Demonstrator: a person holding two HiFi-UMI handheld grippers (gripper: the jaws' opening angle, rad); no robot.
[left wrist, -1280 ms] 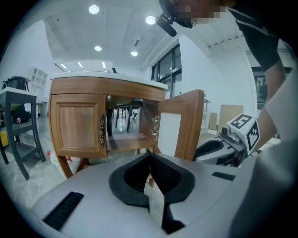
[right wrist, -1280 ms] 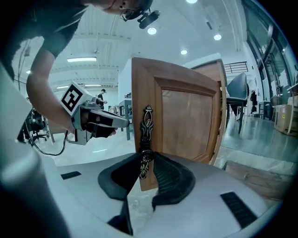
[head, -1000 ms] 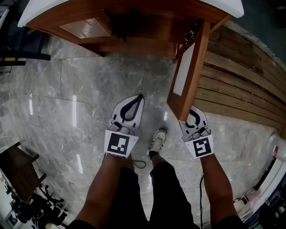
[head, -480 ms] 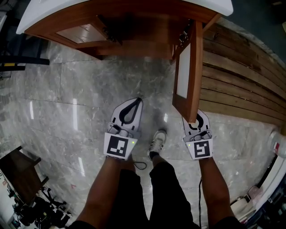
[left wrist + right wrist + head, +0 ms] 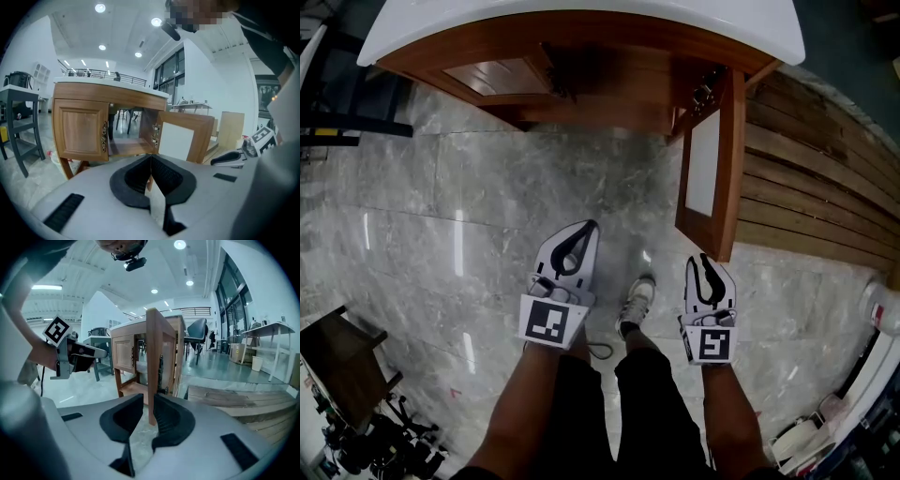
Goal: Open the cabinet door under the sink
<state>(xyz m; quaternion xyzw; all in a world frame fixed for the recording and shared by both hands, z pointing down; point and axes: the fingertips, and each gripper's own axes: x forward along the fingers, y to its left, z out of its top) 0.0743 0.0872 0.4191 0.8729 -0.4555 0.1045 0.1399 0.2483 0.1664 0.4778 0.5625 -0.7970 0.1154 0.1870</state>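
Note:
The wooden sink cabinet [image 5: 609,42] stands under a white counter. Its right door [image 5: 729,159] is swung far out, white inner panel showing; the left door [image 5: 497,75] is closed. My right gripper [image 5: 703,256] sits just short of the open door's lower corner. In the right gripper view the door's edge [image 5: 153,348] shows in the narrow gap of the right gripper [image 5: 150,399]; its jaws are closing and the pads do not press on it. My left gripper [image 5: 592,225] hovers over the floor, shut and empty; the left gripper [image 5: 151,157] faces the open cabinet [image 5: 136,136].
Wooden planks [image 5: 811,178] lie on the floor right of the open door. A dark low table [image 5: 337,361] stands at the lower left. The person's shoe [image 5: 633,300] is between the grippers. A grey stool [image 5: 18,122] stands left of the cabinet.
The right door has swung further open. My right gripper, earlier over the door's lower corner, has come off it and drawn back. The left gripper has barely shifted.

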